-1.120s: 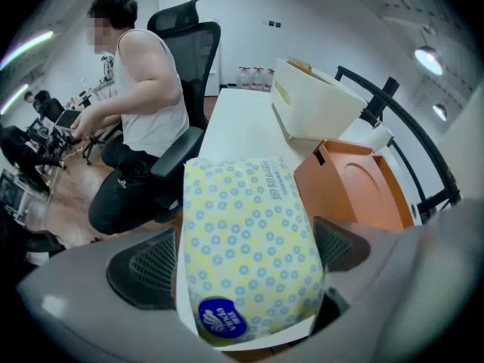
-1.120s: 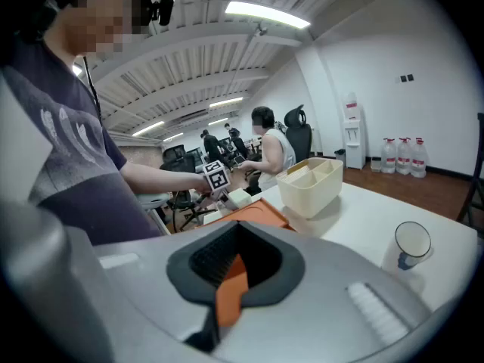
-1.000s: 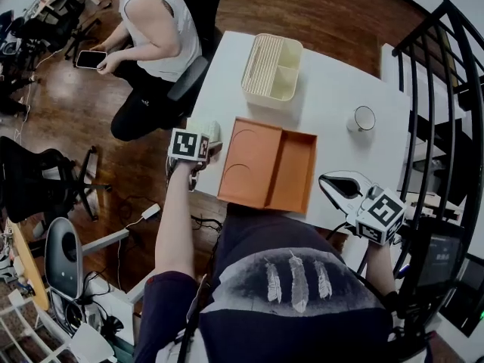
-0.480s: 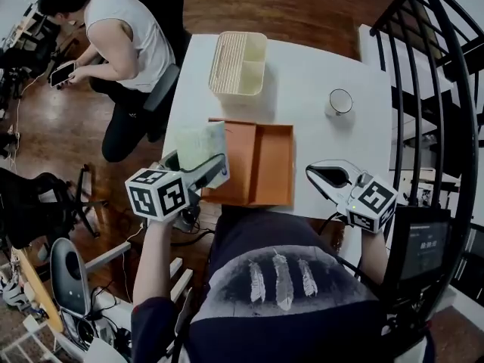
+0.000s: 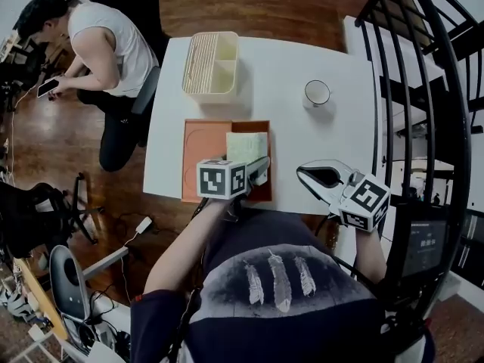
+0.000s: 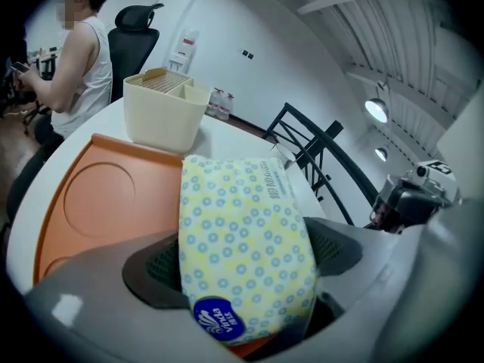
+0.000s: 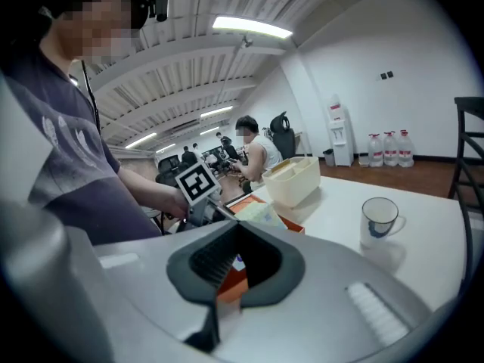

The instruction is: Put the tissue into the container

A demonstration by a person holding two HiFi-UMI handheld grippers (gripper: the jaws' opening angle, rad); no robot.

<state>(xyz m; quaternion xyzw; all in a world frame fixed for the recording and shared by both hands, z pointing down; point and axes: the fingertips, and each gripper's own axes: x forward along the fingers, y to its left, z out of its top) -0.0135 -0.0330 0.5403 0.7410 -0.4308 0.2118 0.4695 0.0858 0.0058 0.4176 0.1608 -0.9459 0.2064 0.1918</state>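
The left claw [image 6: 242, 274] clamps the tissue pack [image 5: 247, 147] by one end over the right compartment of the orange container [image 5: 204, 144], so an early release could tip it across the rim onto the desk [image 5: 302, 138], while the right claw [image 5: 321, 177] sits shut and empty.

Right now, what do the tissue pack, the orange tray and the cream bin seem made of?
Pack: thin plastic film with a soft sheen, judging by the printed dots and soft, bulging sides.
Tray: likely moulded plastic, matte orange, with a pressed circle and rounded rim.
Bin: probably plastic too, cream, with smooth walls and a slatted top.
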